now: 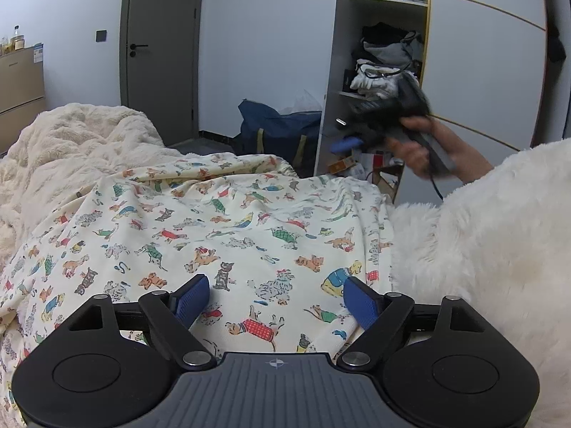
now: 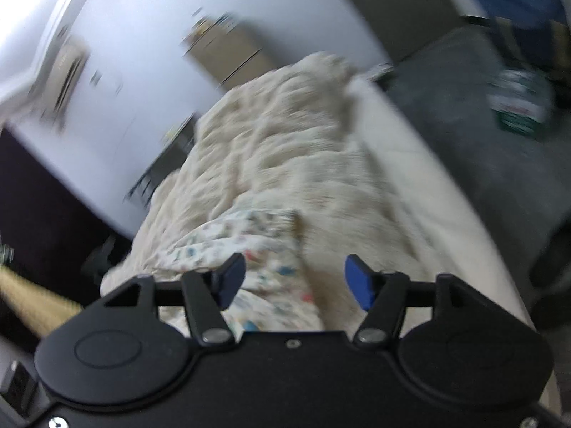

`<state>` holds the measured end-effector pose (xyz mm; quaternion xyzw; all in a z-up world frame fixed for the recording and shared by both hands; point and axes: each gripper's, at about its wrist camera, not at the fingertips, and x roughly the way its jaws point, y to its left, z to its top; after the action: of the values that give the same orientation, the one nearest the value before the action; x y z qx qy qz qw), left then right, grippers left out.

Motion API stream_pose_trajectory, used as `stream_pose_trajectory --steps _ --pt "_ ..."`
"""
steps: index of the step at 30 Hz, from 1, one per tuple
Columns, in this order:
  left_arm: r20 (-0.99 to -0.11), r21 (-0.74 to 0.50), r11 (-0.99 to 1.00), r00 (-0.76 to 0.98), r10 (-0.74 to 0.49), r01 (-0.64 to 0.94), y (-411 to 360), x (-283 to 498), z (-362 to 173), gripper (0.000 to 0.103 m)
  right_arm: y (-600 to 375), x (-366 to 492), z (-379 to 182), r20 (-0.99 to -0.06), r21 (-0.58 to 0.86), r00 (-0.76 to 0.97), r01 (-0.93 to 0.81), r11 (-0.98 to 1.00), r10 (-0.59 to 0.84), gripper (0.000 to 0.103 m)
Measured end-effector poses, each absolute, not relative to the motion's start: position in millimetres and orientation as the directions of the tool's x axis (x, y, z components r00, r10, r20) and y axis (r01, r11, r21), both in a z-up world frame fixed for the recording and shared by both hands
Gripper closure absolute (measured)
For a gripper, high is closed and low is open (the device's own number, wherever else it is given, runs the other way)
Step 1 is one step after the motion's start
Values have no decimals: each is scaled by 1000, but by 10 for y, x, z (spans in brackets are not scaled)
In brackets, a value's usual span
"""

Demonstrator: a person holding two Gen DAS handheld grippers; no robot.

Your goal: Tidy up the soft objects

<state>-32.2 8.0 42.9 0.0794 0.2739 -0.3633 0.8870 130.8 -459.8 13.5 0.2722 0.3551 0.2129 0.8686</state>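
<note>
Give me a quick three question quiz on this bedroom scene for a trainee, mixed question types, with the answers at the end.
1. True or false: the left gripper is shut on the printed sheet.
2. Multiple choice: in the left wrist view, the right gripper is
A. pressed flat on the sheet
B. raised in front of the open wardrobe
C. inside the blue bag
3. Fill in: to the left of the printed sheet lies a cream fluffy ____.

Key
1. False; its jaws stand open above the sheet.
2. B
3. blanket
</note>
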Motion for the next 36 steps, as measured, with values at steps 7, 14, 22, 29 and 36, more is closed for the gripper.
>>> stream_pose_trajectory --steps 7,14,22,29,36 --pt "-543 -95 716 567 -620 692 100 -281 374 24 -4180 2600 -135 -573 623 480 -271 734 664 36" --pt "-548 -99 715 561 -620 693 102 -279 368 24 -3935 3154 -804 -567 727 326 -234 646 757 43" --pt "-557 -103 707 548 -624 700 70 -240 370 23 -4090 3082 -905 -499 774 335 -242 585 799 85" --pt "-568 -125 700 527 -632 703 84 -200 342 22 -4025 3133 -552 -533 653 428 -342 676 730 86" --pt "-574 -125 694 519 -634 709 69 -208 313 22 -4060 3135 -90 -491 528 699 -235 816 519 88"
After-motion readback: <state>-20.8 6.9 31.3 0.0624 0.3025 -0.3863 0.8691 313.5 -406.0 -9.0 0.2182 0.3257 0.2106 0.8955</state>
